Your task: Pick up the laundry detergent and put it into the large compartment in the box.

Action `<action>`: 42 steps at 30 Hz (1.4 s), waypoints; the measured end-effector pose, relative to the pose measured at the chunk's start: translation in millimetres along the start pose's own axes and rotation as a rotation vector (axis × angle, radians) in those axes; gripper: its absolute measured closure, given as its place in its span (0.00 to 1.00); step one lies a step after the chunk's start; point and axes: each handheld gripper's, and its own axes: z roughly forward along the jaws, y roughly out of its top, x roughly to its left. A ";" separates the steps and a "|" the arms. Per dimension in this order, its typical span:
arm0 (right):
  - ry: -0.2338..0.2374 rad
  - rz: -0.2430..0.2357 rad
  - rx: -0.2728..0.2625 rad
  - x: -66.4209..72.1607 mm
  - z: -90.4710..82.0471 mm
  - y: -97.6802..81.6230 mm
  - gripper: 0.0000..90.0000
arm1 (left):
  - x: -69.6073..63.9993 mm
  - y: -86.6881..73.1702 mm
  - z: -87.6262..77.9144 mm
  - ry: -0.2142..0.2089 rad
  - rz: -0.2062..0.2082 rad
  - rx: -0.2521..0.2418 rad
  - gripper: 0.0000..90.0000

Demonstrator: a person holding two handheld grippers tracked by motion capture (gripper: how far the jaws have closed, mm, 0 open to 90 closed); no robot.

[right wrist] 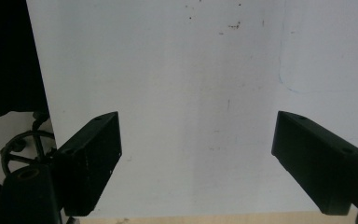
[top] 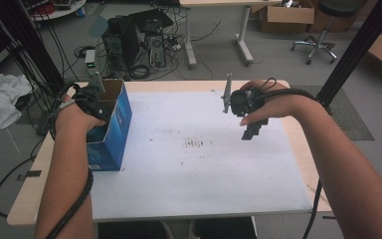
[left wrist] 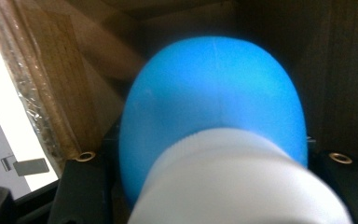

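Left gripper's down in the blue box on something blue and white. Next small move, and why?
Probably lift straight up. The left gripper is inside the blue box, jaws closed on the blue-and-white object, with cardboard walls close around it. The right gripper hangs open over the white sheet.

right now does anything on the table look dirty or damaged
The white sheet has dark specks and smudges near its middle, and the right gripper view shows more near its top edge. The blue box looks intact. Nothing has spilled.
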 end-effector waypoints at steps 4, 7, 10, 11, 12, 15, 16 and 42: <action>0.003 -0.003 0.001 0.3 0.4 0.5 0.18 | -3.4 -0.3 -3.9 0.002 0.015 0.004 0.36; 0.003 -0.004 0.002 0.5 0.7 1.3 0.18 | -4.9 -0.1 -3.8 0.011 0.009 0.007 0.37; 0.003 -0.006 0.003 0.7 1.0 2.0 0.18 | -4.1 -0.5 -4.4 0.008 0.009 0.014 0.37; 0.003 -0.006 0.003 0.7 1.0 2.0 0.18 | -4.1 -0.5 -4.4 0.008 0.009 0.014 0.37; 0.003 -0.010 0.002 0.5 1.1 2.0 0.18 | -3.6 -0.7 -4.7 0.011 0.013 0.008 0.37; 0.003 -0.008 0.003 -0.1 1.0 1.4 0.18 | -2.6 -1.9 -7.8 -0.001 0.010 0.002 0.36; 0.004 -0.006 0.002 0.0 0.9 1.3 0.18 | -2.6 -1.9 -7.8 -0.001 0.010 0.002 0.36; -0.003 -0.010 -0.012 3.0 -2.1 -0.6 0.18 | -4.7 -14.2 -49.3 0.036 -0.009 -0.054 0.25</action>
